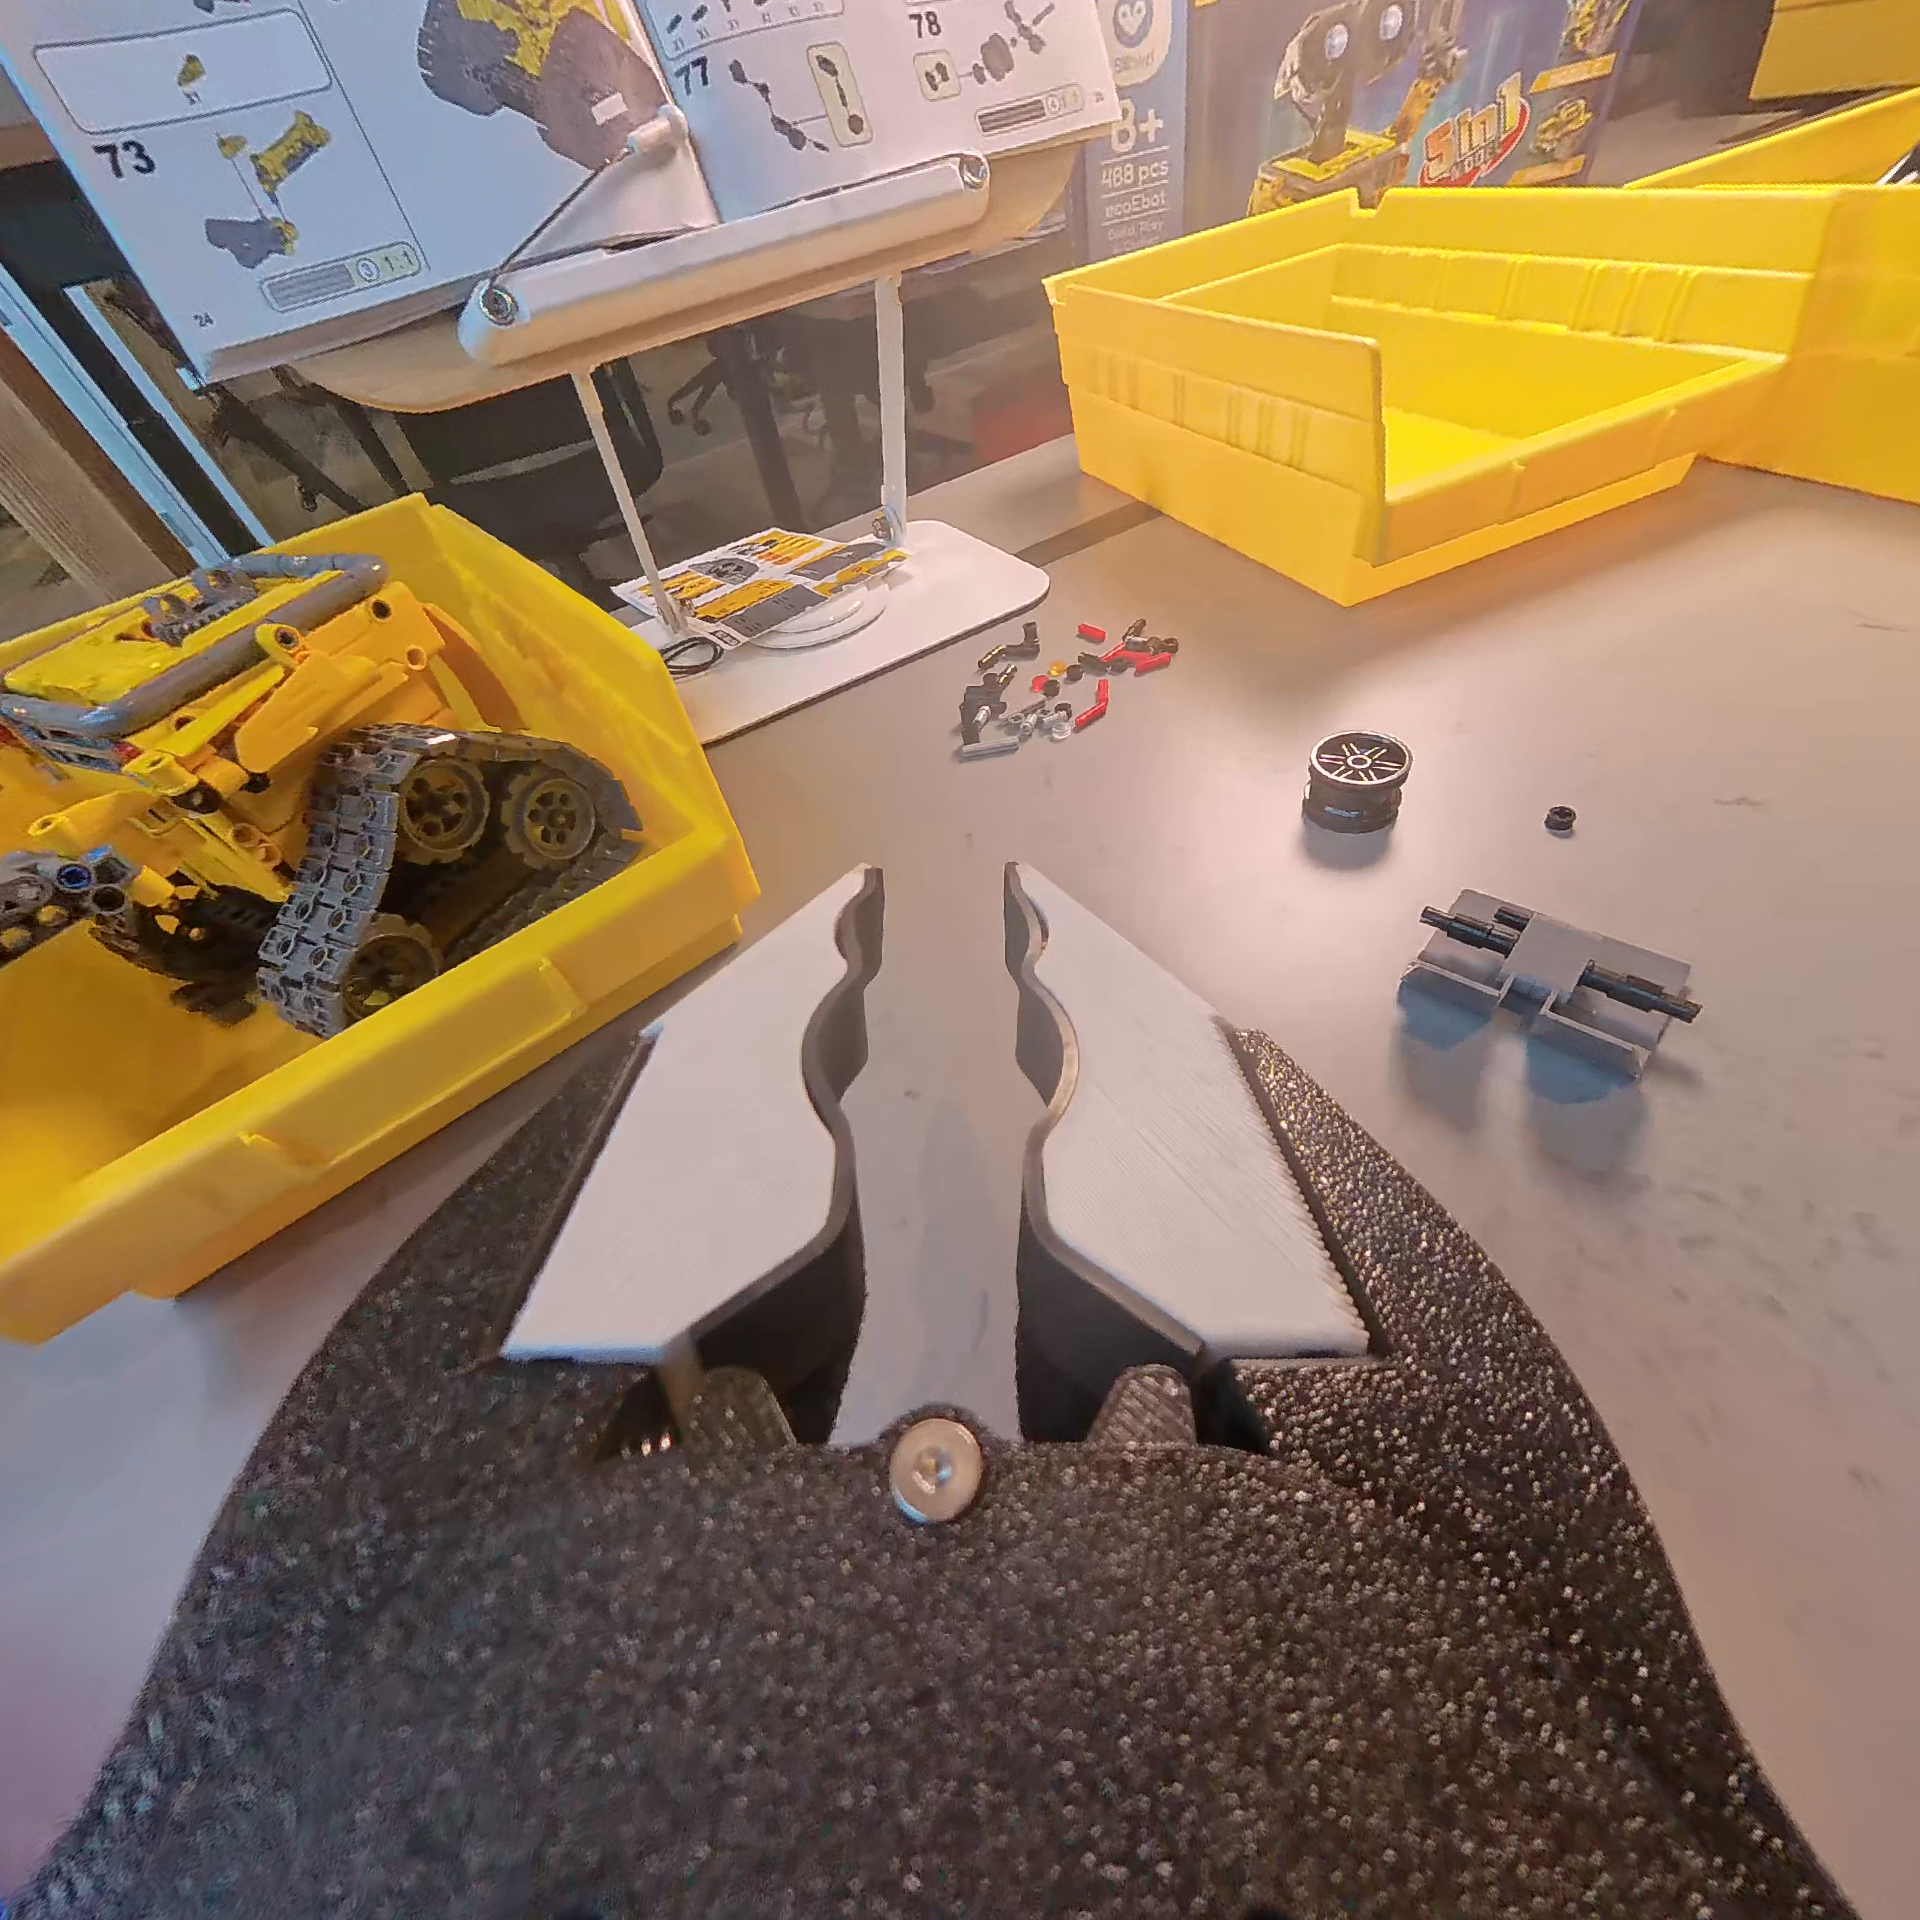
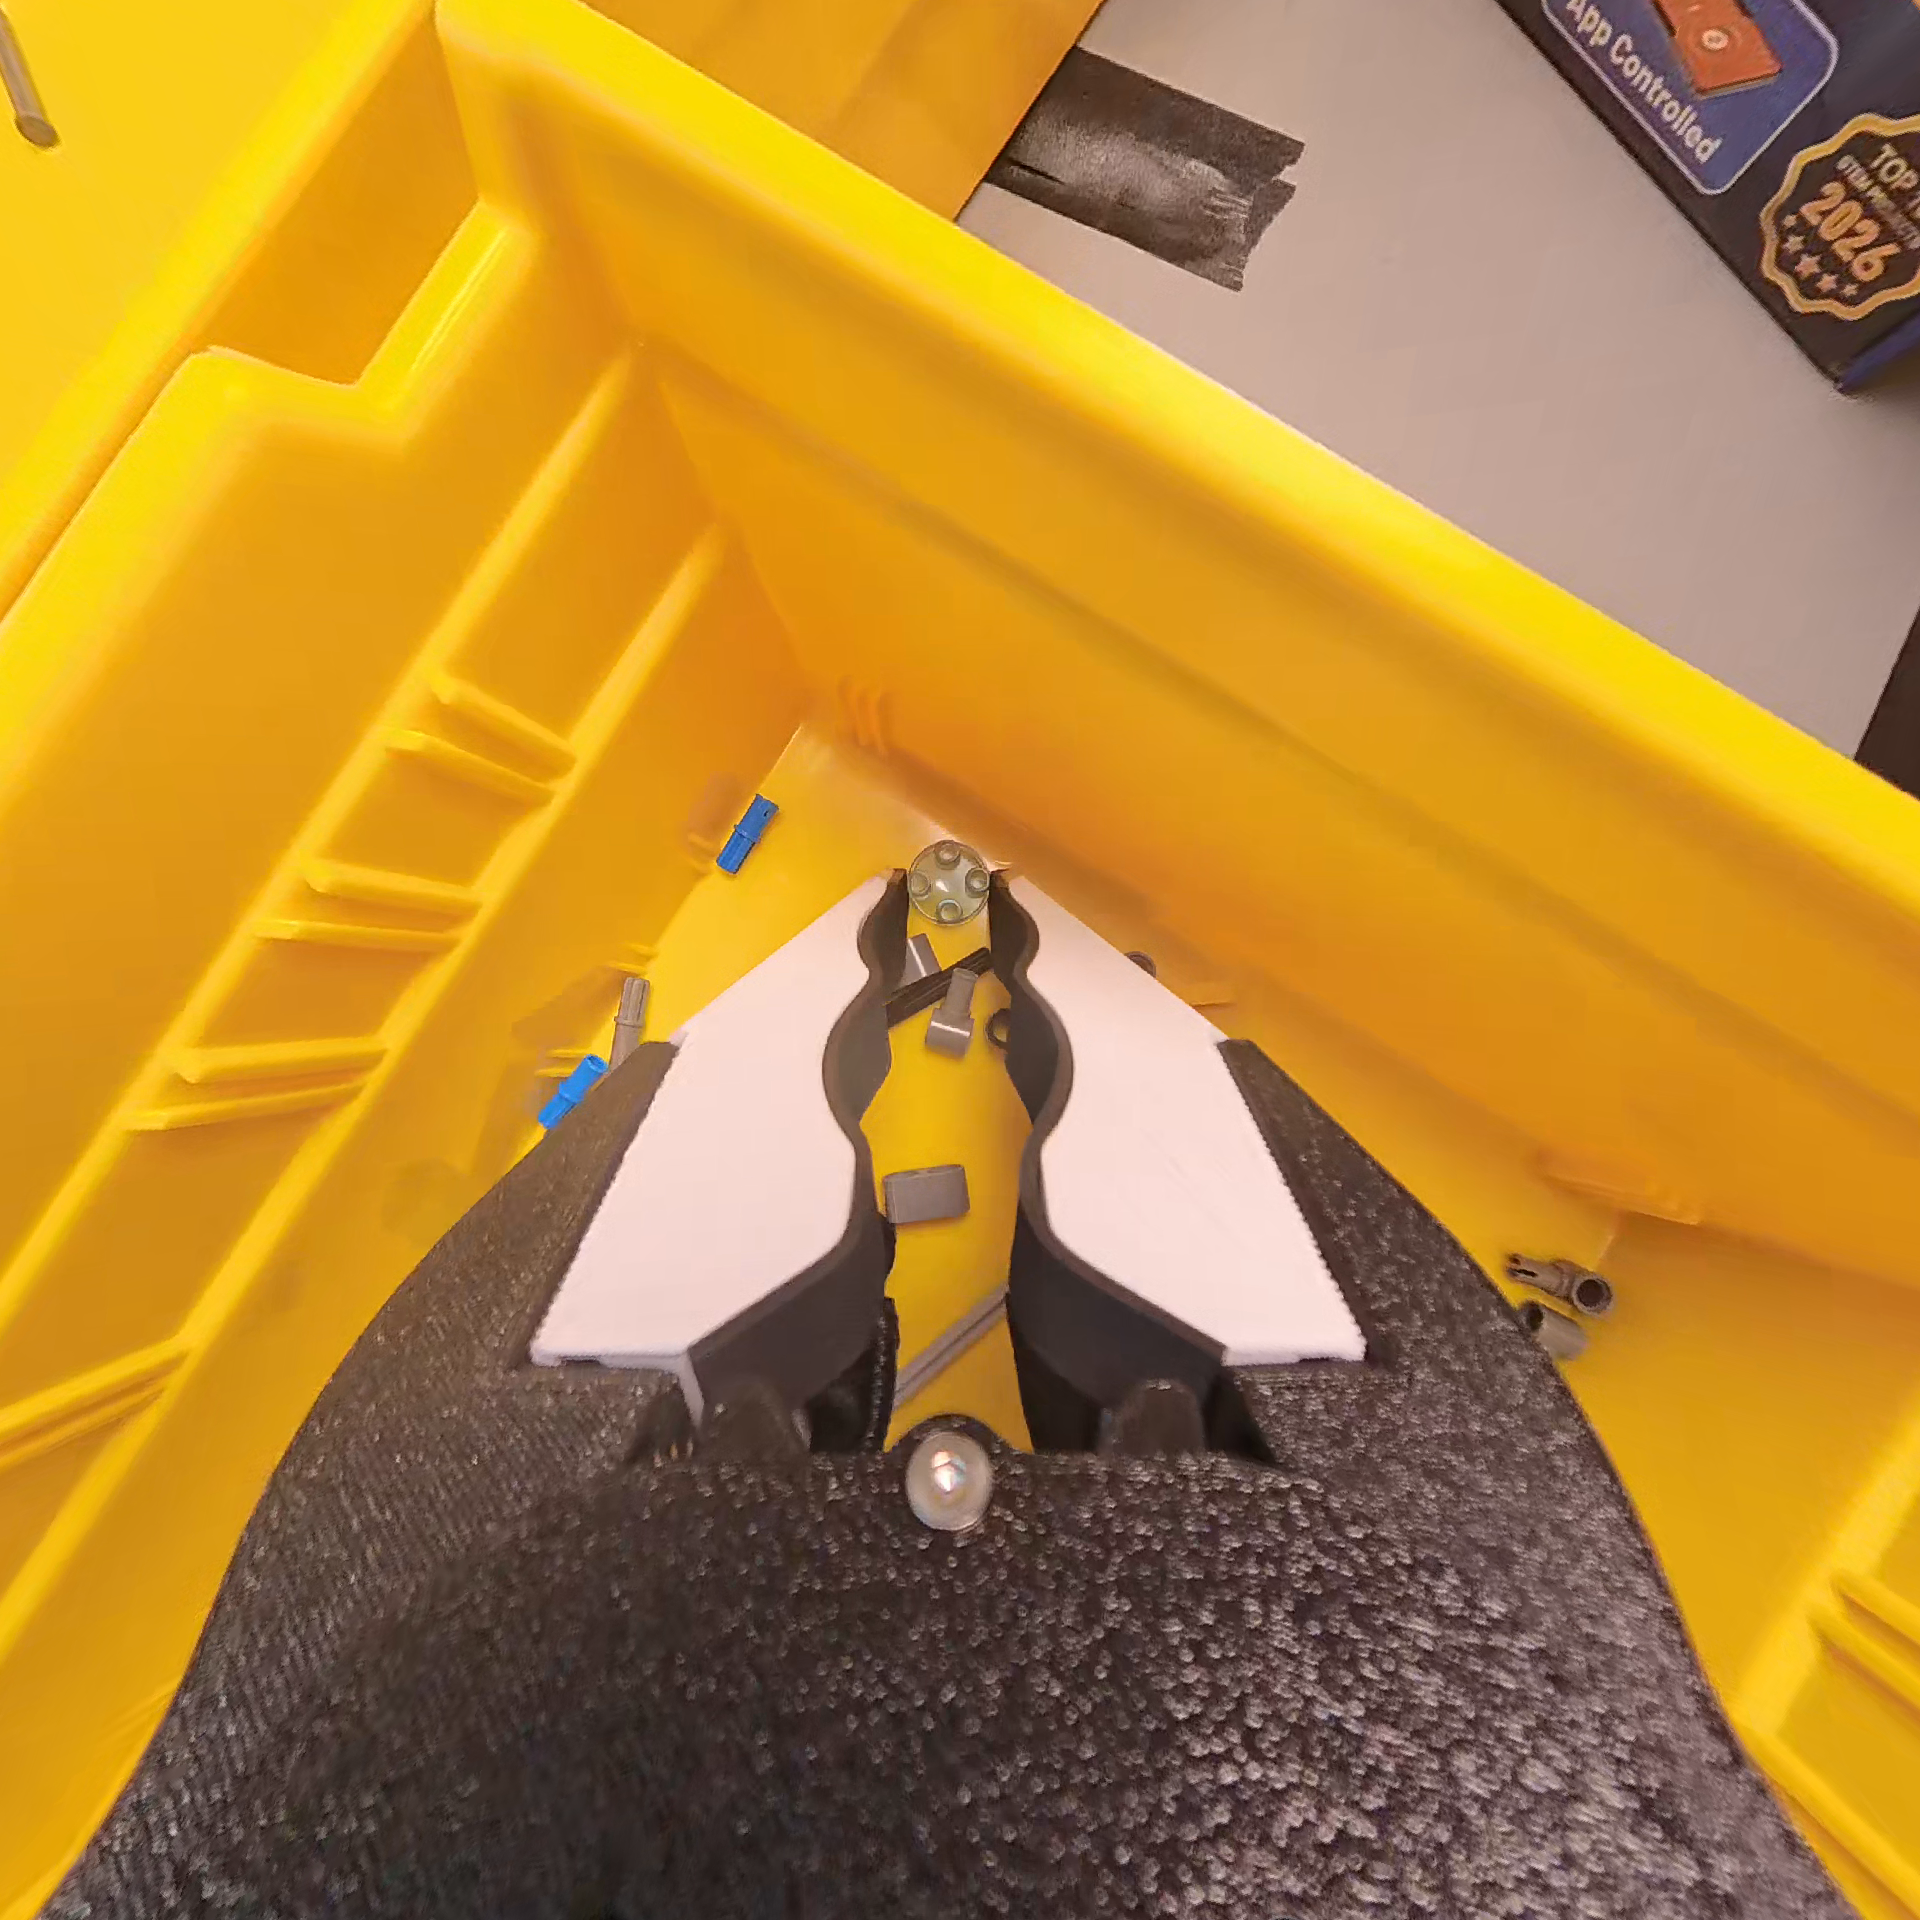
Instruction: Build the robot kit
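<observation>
Right wrist view: right gripper (image 2: pixel 948 883) is down inside a yellow bin (image 2: pixel 1143 582), near its far corner, w/ walls close at upper left and upper right, so little side room. Its tips sit on either side of a round grey studded piece (image 2: pixel 948 884), narrow gap; can't tell if they actually pinch it or just touch. Loose bits on the bin floor around the fingers: two blue pins (image 2: pixel 746 832) at left centre, a grey connector (image 2: pixel 948 1023) and a small grey block (image 2: pixel 925 1191) between the fingers, more grey pins (image 2: pixel 1558 1294) at lower right. Left wrist view: left gripper (image 1: pixel 943 883) hangs over bare grey table (image 1: pixel 1558 1403), jaws partly apart, holding nothing, w/ open room ahead and to the right. A yellow bin with a tracked model (image 1: pixel 312 810) sits just beside the left finger (tightest edge on that side). Ahead, upper centre: scattered small parts (image 1: pixel 1070 681) and a booklet stand (image 1: pixel 831 613). Right of centre: black wheel (image 1: pixel 1356 784), tiny black ring (image 1: pixel 1558 819), grey axle assembly (image 1: pixel 1548 966), all well apart from the tips. Empty yellow tray (image 1: pixel 1226 416) at upper right.
</observation>
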### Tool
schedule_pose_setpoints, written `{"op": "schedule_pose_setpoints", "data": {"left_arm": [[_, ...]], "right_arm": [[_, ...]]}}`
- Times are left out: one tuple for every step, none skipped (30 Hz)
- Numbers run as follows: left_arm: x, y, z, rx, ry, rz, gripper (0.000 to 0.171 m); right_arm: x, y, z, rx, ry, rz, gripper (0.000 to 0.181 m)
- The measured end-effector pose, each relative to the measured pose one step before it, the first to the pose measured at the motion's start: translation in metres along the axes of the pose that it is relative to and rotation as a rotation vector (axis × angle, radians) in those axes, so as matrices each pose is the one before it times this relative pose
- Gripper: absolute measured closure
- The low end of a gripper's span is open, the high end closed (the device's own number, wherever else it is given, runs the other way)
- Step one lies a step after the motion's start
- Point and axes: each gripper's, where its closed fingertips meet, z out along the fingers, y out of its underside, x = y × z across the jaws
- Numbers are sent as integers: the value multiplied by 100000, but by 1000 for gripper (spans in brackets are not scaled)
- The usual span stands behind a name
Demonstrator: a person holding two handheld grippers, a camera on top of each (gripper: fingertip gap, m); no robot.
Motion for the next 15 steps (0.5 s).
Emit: {"op": "schedule_pose_setpoints", "data": {"left_arm": [[-24,7,-166,340,28,-296,149],[-26,3,-172,198,62,-106,149],[-42,8,-182,95,68,106,149],[-52,21,-164,-76,227,8,149],[-20,63,-120,-359,626,-292,149],[-56,68,-69,-497,732,-527,150],[-84,30,-31,-332,611,-652,150],[-72,-37,14,-37,859,-642,150],[-24,-80,54,177,1122,-366,150],[-32,-82,98,137,1044,183,150],[-33,-88,129,164,982,640,150],[-1,-94,153,328,1152,690,150],[40,-84,155,438,1478,489,150],[65,-59,149,354,1703,289,150],[79,10,150,139,1827,235,150]], "right_arm": [[-110,29,-171,613,-836,-1542,166],[18,-74,-485,1134,73,-389,166],[21,-429,-956,2693,321,-254,166],[-189,-900,-1386,4683,-339,-655,166],[-348,-1262,-1715,5639,-378,-719,166],[-457,-1477,-1878,5551,14,-1136,165],[-675,-1594,-1920,4953,-80,-2011,165],[-880,-1651,-1868,4439,-114,-2927,166],[-1136,-1731,-1741,4363,-555,-3212,166],[-1409,-1747,-1539,4429,-1259,-2761,166],[-1701,-1653,-1250,4269,-1983,-2607,166],[-1915,-1372,-873,3377,-2240,-2474,166],[-2005,-983,-487,2125,-2012,-2561,166],[-2087,-670,-126,1483,-2132,-2395,166],[-2178,-401,185,948,-2611,-1831,166]]}}
